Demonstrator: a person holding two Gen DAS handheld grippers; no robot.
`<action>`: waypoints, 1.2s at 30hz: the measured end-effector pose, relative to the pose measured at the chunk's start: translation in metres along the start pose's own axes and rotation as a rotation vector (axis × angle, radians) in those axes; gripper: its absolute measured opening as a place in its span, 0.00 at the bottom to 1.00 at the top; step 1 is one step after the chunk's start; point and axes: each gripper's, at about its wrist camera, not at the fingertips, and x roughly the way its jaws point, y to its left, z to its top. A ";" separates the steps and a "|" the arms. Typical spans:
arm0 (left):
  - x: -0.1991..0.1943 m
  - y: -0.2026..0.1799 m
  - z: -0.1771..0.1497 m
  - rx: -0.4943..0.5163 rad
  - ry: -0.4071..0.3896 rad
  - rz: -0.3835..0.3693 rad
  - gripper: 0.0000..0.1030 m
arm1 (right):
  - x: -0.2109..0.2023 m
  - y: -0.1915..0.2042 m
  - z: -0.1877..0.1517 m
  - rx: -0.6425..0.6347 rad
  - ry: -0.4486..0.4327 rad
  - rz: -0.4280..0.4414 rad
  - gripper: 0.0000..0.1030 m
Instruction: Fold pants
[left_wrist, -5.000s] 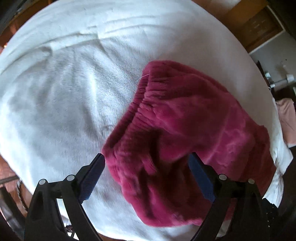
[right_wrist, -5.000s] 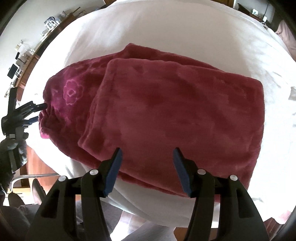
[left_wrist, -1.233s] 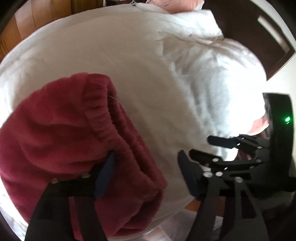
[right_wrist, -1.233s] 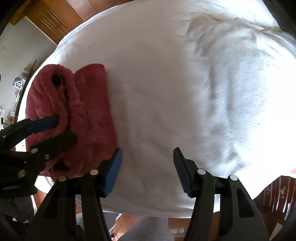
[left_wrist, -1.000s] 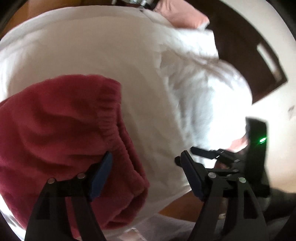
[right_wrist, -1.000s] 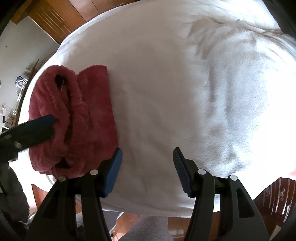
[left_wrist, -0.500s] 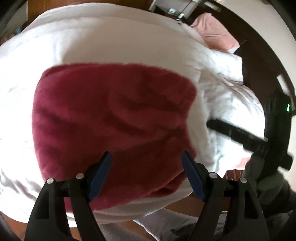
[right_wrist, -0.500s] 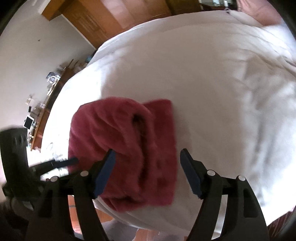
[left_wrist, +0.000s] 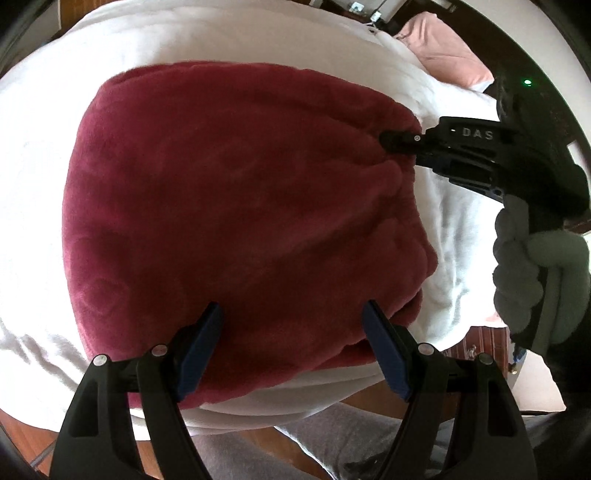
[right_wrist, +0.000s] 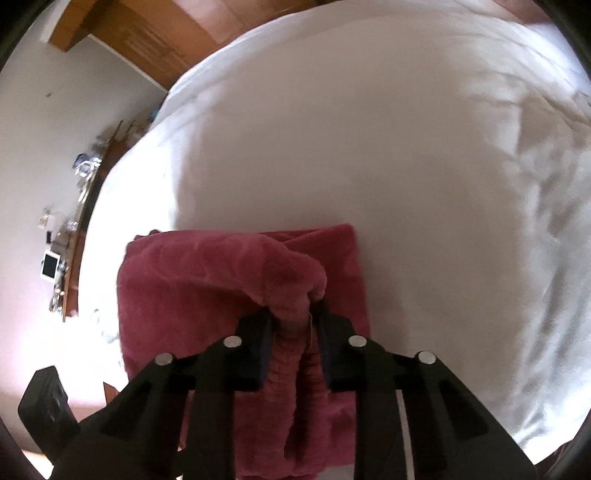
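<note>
Folded dark red fleece pants (left_wrist: 236, 221) lie on a white bed (left_wrist: 229, 40), near its front edge; the right gripper (right_wrist: 293, 325), held in a grey-gloved hand (left_wrist: 535, 273), is clenched on a bunched fold at the pants' right edge, lifting it slightly off the layer beneath; the left gripper (left_wrist: 291, 343) hovers above the pants' near edge with its jaws spread and nothing between them; a pink pillow (left_wrist: 447, 51) sits beyond the pants at the bed's far right corner.

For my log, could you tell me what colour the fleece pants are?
The plush fleece pants are deep burgundy red, seen best from the left wrist.
</note>
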 end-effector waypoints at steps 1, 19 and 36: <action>0.003 0.000 0.001 0.006 0.004 -0.001 0.75 | 0.002 -0.006 -0.001 0.016 0.000 -0.012 0.19; 0.019 -0.009 0.009 0.069 0.053 0.005 0.76 | -0.010 -0.041 -0.018 0.086 0.021 0.076 0.57; -0.004 -0.018 -0.024 0.081 0.069 -0.039 0.76 | 0.020 -0.023 -0.072 0.151 0.192 0.151 0.44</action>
